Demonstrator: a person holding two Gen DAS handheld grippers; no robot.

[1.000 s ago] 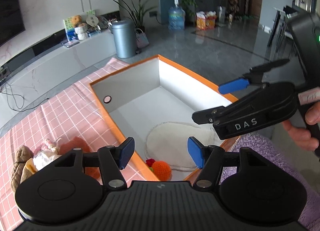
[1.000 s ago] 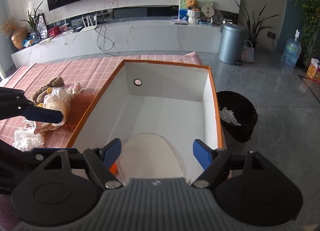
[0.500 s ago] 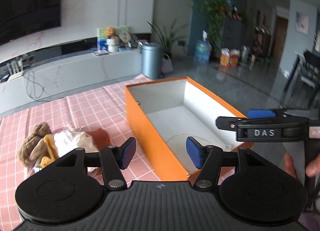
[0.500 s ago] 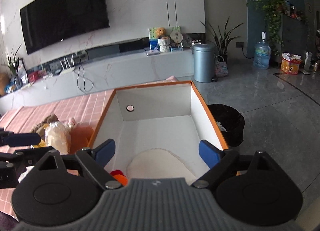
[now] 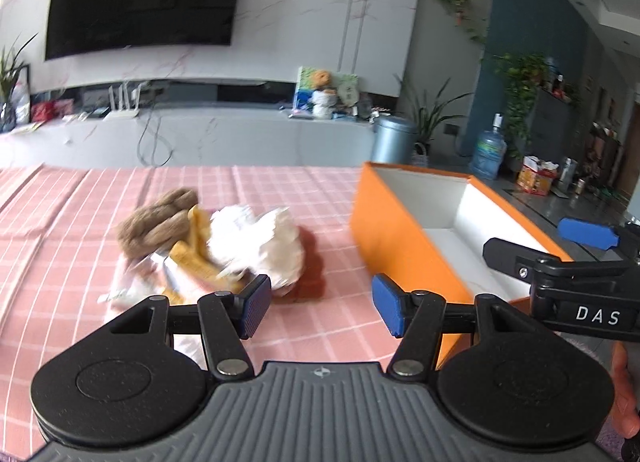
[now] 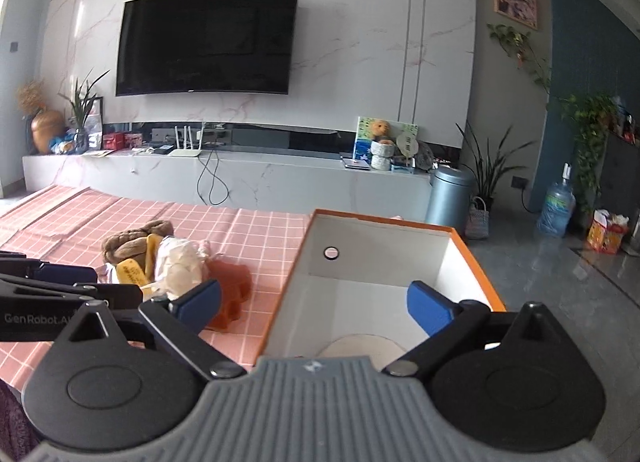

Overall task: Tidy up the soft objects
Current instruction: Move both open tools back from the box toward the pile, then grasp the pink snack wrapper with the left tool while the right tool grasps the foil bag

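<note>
Both views are swinging off the box [image 5: 404, 238] interior and onto the pile [image 5: 208, 246] now; a second ago you were looking down at the white pad [image 6: 360, 344] on the box floor. Pile is sitting on the pink cloth [image 5: 80, 198], just left of the box and well clear of it.

Left gripper [image 5: 320, 304] is hanging fairly wide and empty, short of the pile. Right gripper [image 6: 314, 304] is opening, jaws near full width, nothing between them, over the box's near end.

Handling, my guess: it's all light and squashy. Brown plush [image 5: 156, 222], white plush [image 5: 260, 242], orange felt piece [image 6: 230, 294], some crinkly wrap I can't make out through the blur. Nothing fragile, nothing slippery, but they're tangled, so one may drag others. You're best taking the white plush by its bulk, pinching deep. Felt is flat, so catch an edge.
</note>
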